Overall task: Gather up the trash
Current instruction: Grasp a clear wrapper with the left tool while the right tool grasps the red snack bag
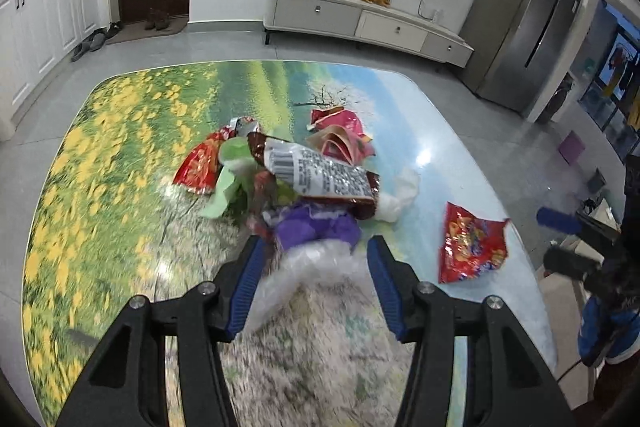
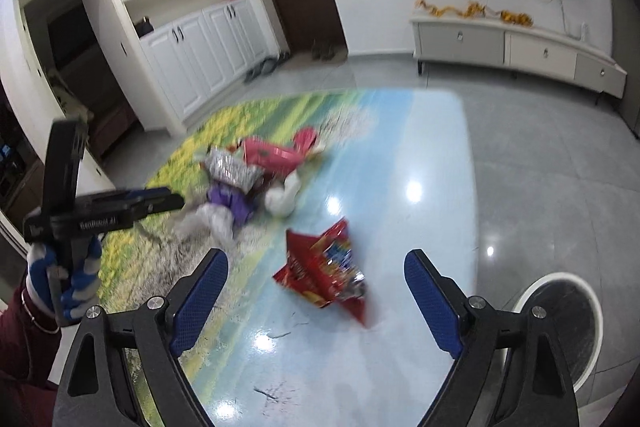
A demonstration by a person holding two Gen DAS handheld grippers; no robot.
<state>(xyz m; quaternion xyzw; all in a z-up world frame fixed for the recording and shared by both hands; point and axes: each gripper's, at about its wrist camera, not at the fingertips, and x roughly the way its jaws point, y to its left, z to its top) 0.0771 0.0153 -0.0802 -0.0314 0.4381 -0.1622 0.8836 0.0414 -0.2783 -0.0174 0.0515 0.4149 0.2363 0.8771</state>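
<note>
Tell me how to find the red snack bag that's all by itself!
Look at the table with the flower-meadow picture. On its blue side, apart from the wrapper pile, lies a red snack bag. It alone has nothing touching it.

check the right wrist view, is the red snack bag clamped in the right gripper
No, the red snack bag lies on the table between the right gripper's wide-open jaws, untouched.
</note>
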